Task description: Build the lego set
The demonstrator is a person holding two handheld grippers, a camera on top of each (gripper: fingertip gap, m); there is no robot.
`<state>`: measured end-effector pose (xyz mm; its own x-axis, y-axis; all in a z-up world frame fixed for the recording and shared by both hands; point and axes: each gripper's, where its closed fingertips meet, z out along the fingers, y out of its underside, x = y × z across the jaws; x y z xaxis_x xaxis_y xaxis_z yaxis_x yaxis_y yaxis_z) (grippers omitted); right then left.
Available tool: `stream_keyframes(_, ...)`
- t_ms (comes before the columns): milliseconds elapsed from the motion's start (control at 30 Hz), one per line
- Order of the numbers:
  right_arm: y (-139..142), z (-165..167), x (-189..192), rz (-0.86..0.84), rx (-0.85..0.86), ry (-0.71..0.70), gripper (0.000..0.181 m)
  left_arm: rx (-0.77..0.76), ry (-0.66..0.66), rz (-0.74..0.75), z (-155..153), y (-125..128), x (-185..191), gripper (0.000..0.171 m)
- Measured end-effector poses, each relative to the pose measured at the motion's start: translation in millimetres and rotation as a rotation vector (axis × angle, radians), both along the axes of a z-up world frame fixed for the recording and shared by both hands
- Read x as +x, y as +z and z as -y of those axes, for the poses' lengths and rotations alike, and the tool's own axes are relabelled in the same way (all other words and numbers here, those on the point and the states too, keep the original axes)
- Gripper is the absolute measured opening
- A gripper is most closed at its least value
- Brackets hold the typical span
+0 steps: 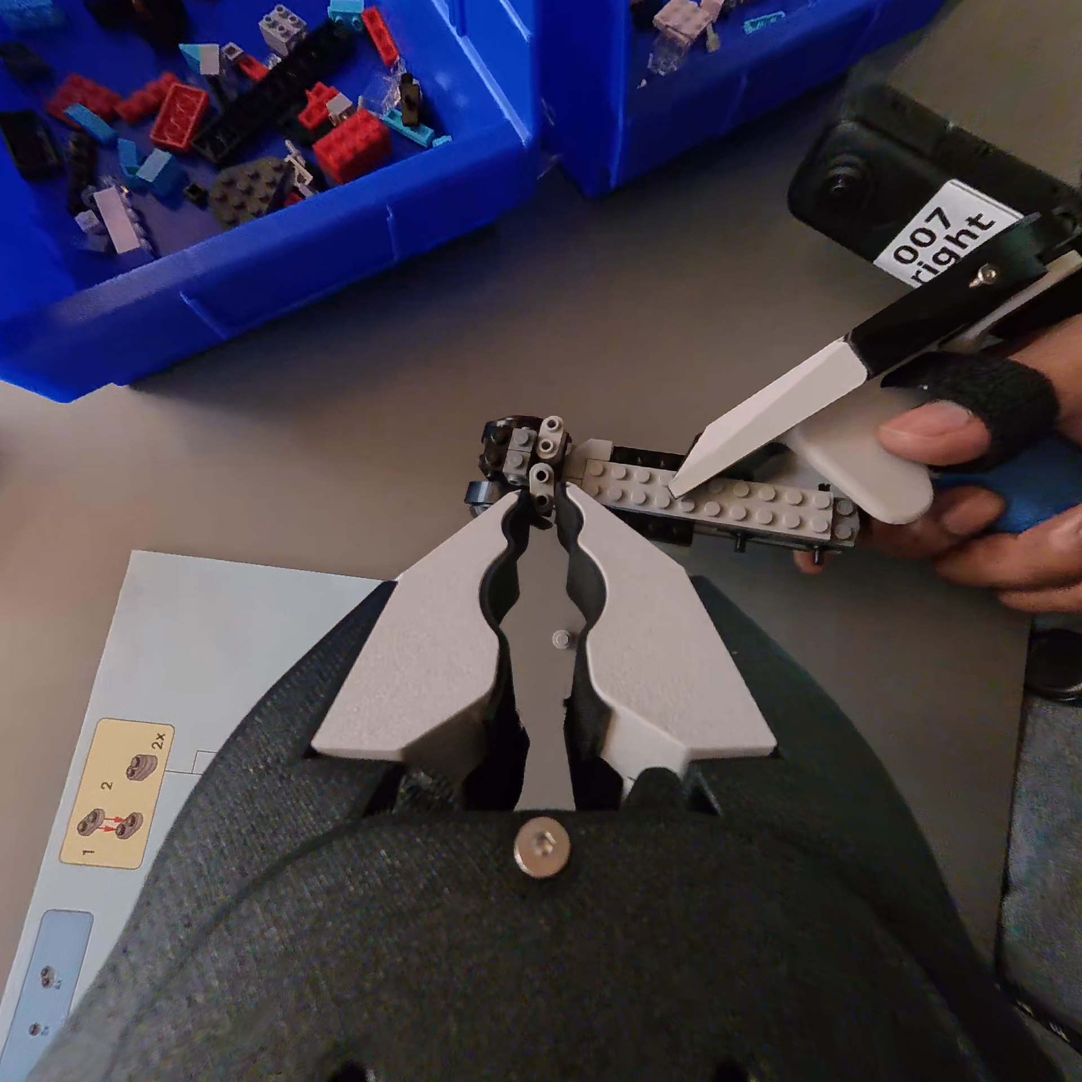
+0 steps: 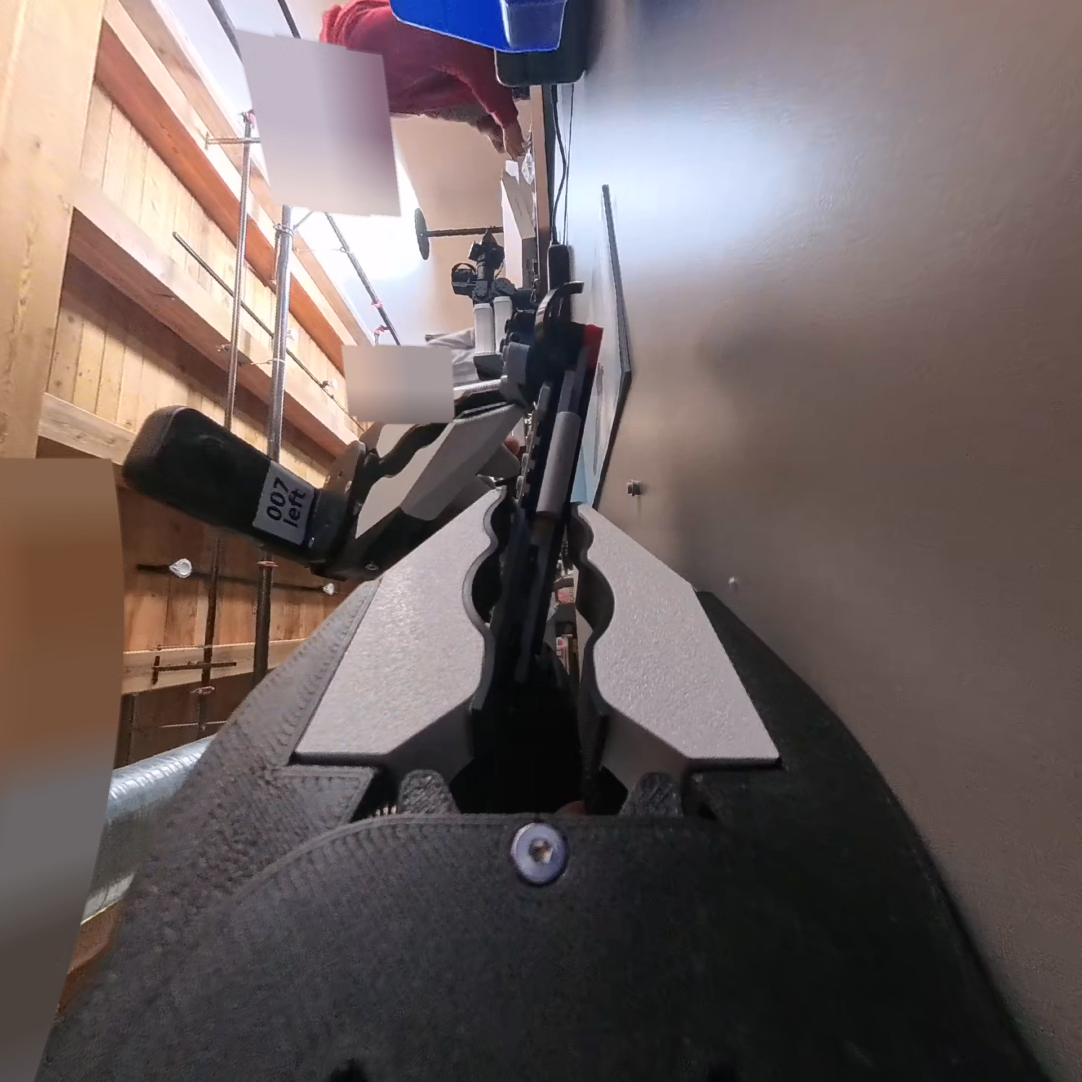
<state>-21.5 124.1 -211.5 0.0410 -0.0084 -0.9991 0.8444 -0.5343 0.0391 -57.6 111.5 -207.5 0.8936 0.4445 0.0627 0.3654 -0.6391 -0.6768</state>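
A partly built lego model [image 1: 720,497], a long grey studded plate over black parts with a cluster of small grey and black pieces at its left end, is held just above the grey table. My left gripper [image 1: 541,497] is shut on a small grey two-hole piece [image 1: 541,483] at that cluster. My right gripper [image 2: 536,515] is turned on its side and shut on the model's long body [image 2: 538,468]; in the left wrist view one of its white fingers [image 1: 761,415] lies across the studs. A tiny grey round stud [image 1: 561,638] lies on the table under my left gripper.
Two blue bins [image 1: 375,234] [image 1: 732,105] with loose red, black, grey and teal bricks stand at the back. An instruction booklet [image 1: 193,673] lies at the front left. A person's hand [image 1: 983,503] holds the right gripper's handle. Another person in red [image 2: 433,76] is far off. Tip to tip, the grippers are about 4 cm apart. The tiny grey round stud [image 1: 561,638] is about equally far from each gripper, around 7 cm.
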Motion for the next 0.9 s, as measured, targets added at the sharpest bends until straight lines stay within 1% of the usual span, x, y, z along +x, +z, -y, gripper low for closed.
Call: stream_keyframes(900, -0.1, 0.5, 0.3, 0.005, -0.003, -0.015, 0.019, 0.015, -0.001, 0.023, -0.5, -3.6, -1.8, 0.014)
